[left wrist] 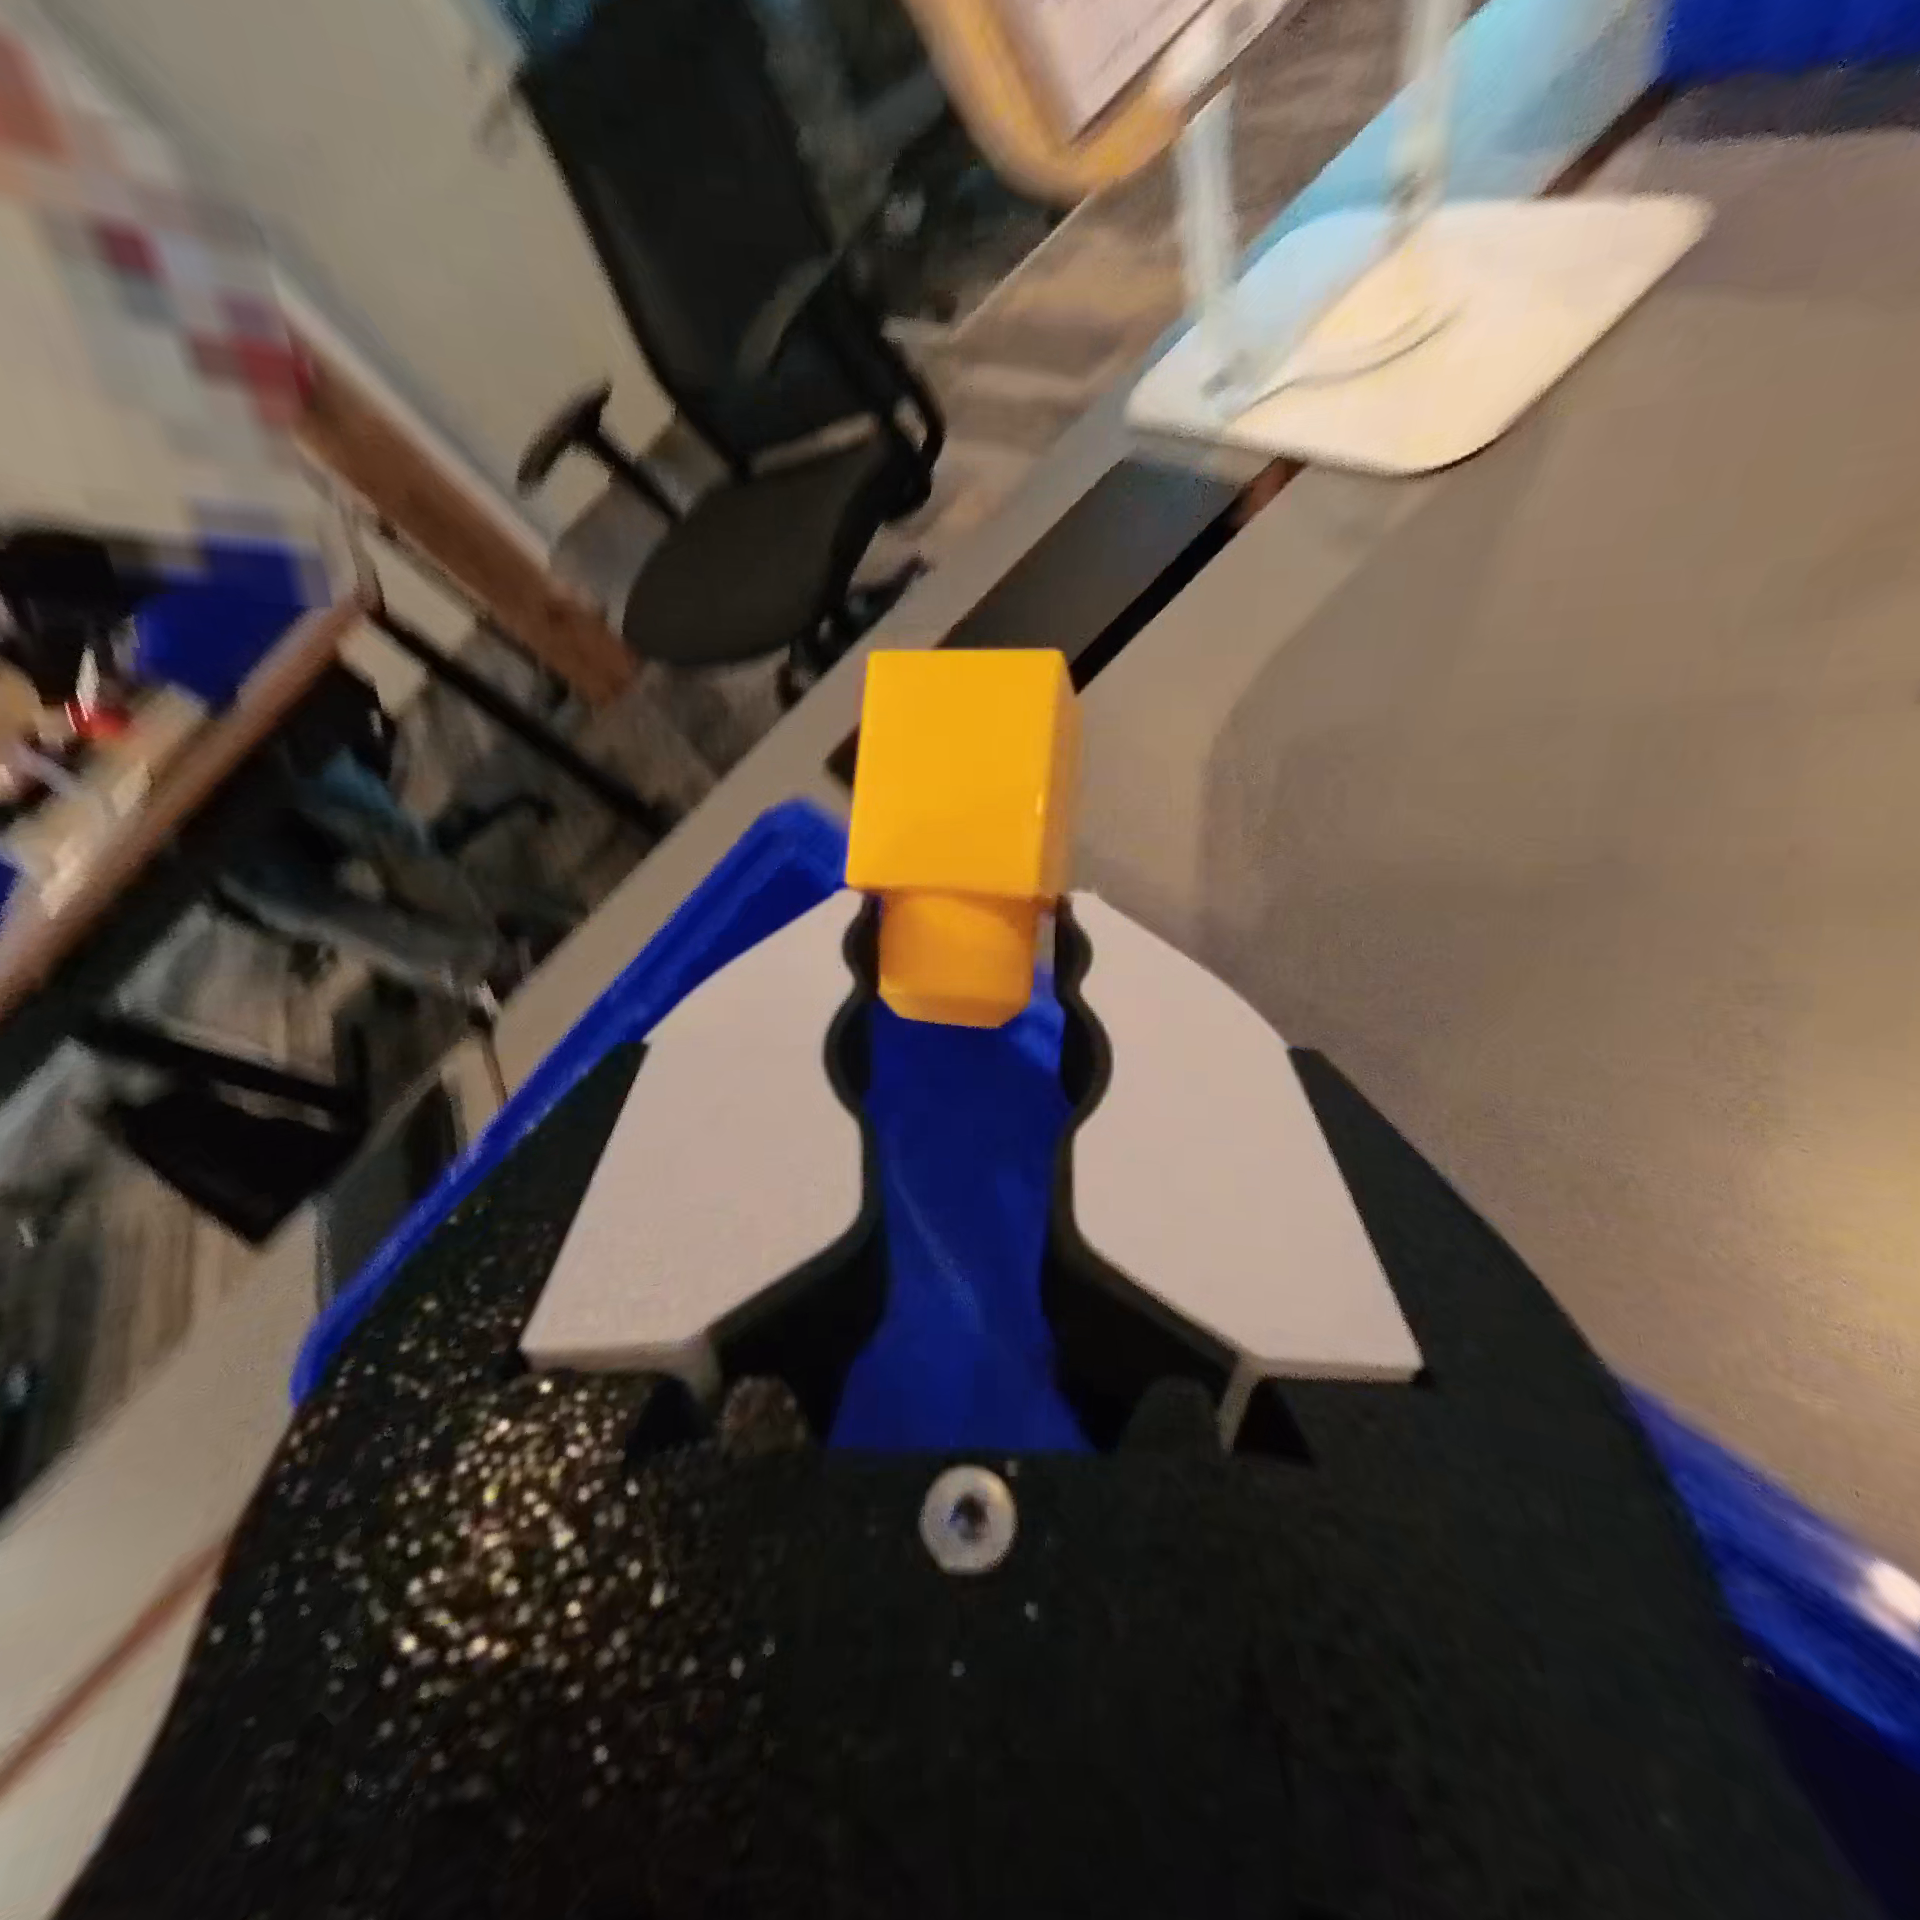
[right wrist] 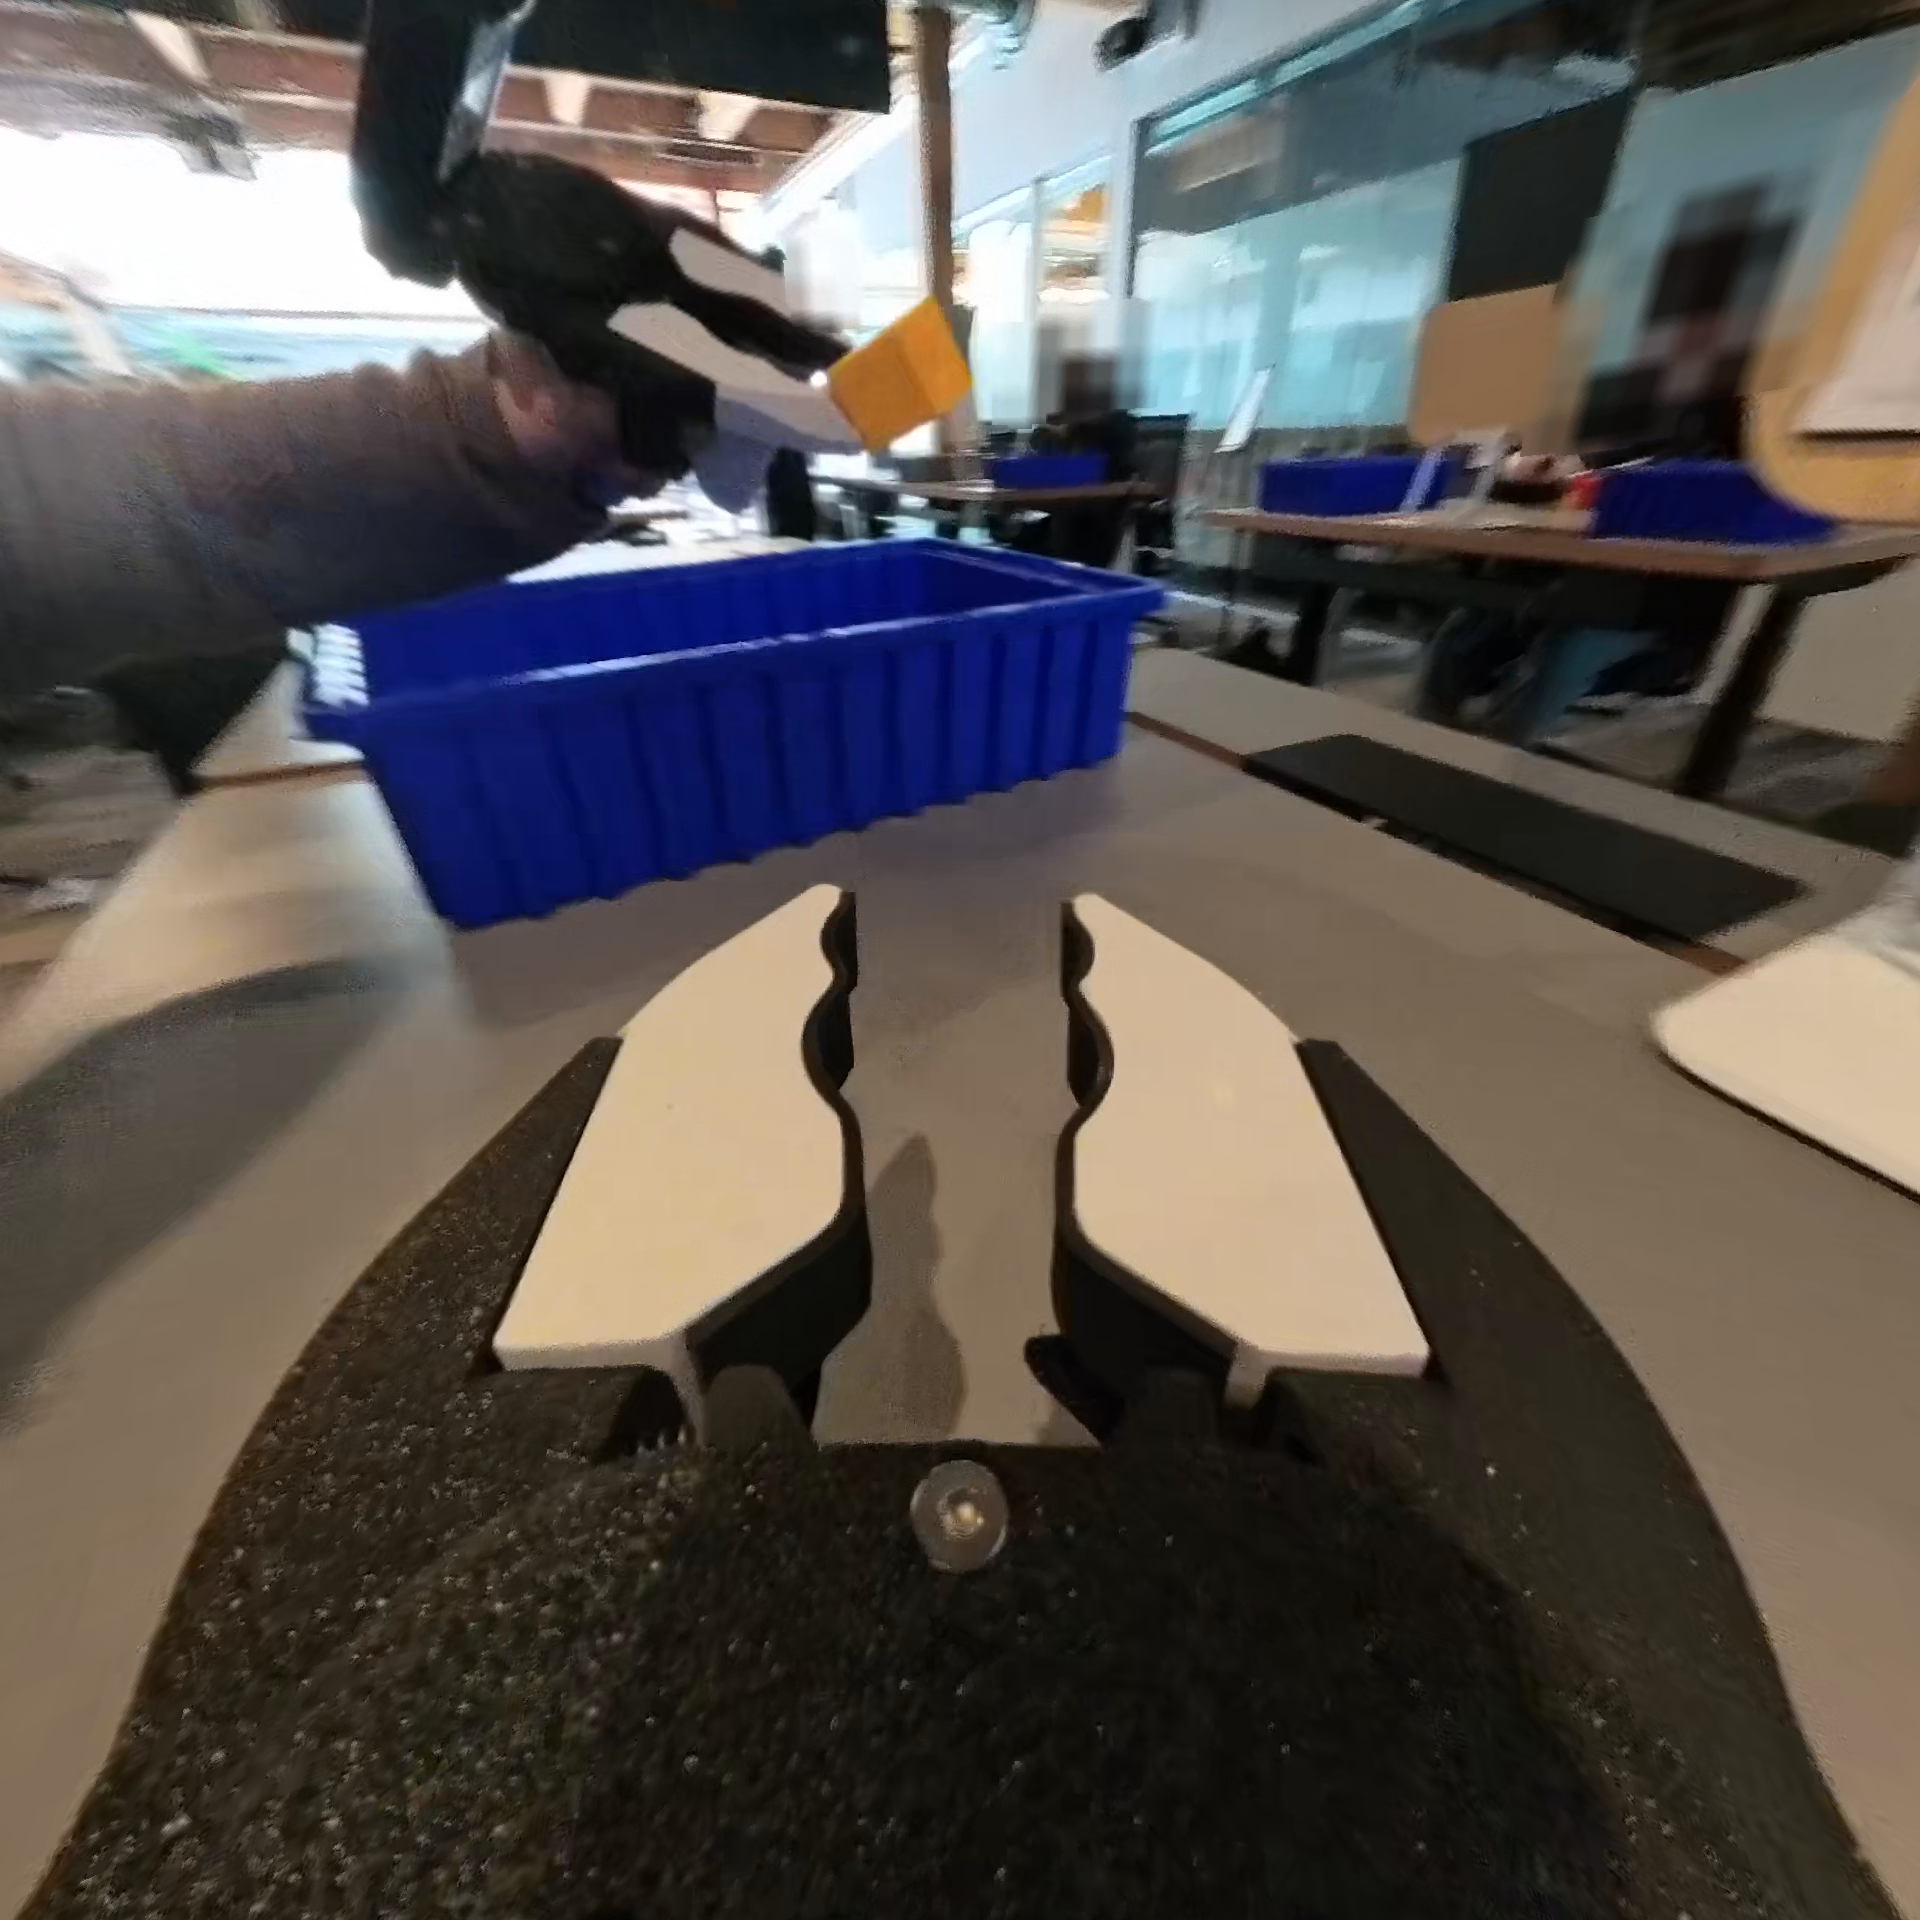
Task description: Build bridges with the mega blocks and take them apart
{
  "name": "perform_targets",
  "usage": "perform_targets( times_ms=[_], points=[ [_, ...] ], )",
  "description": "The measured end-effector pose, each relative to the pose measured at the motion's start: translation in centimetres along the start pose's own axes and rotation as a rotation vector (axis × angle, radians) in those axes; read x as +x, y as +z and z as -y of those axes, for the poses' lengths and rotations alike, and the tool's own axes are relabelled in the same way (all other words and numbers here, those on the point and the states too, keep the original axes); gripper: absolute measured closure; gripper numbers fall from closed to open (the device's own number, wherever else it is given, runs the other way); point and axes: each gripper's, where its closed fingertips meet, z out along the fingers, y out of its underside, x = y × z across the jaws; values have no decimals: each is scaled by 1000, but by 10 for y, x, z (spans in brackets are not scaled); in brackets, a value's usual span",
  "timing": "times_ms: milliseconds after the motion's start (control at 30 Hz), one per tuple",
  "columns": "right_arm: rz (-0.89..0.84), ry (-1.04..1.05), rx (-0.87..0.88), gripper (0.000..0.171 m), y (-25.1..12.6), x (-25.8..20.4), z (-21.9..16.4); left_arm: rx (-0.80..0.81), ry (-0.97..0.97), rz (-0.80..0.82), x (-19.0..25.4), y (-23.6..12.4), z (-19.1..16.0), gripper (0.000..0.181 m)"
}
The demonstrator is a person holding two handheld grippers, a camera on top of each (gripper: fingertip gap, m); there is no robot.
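My left gripper (left wrist: 956, 935) is shut on an orange mega block (left wrist: 961, 779), pinching its stud between the fingertips, and holds it in the air above the blue bin (left wrist: 727, 935). The right wrist view shows the same: the left gripper (right wrist: 831, 400) holds the orange block (right wrist: 902, 374) above the blue bin (right wrist: 727, 717). My right gripper (right wrist: 958, 914) is open and empty, low over the grey table (right wrist: 1351, 935), a little in front of the bin. The bin's inside is hidden.
A white flat base (left wrist: 1455, 332) with a pale blue thing on it stands on the table beyond the bin; its edge shows in the right wrist view (right wrist: 1818, 1070). A black strip (right wrist: 1507, 821) lies at the table's edge. A black office chair (left wrist: 769, 416) and other desks stand beyond. Tip to tip, the grippers are about 30 cm apart.
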Motion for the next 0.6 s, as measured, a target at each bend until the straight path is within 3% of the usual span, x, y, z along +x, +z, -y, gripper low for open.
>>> perform_targets(
  times_ms=[133,267,333,467,600],
  points=[
    [148,27,-10,129,18,-29,26,93,257,-34,78,-30,51,149],
    [308,196,-37,98,29,-55,50,146,381,-90,146,-42,72,149],
    [321,260,-108,93,31,-56,46,158,437,-105,172,-41,72,149],
    [414,443,-249,96,27,-69,26,159,551,-109,215,-31,66,149],
    [538,608,-246,132,15,-80,20,188,601,-151,247,-24,68,149]
  ],
)
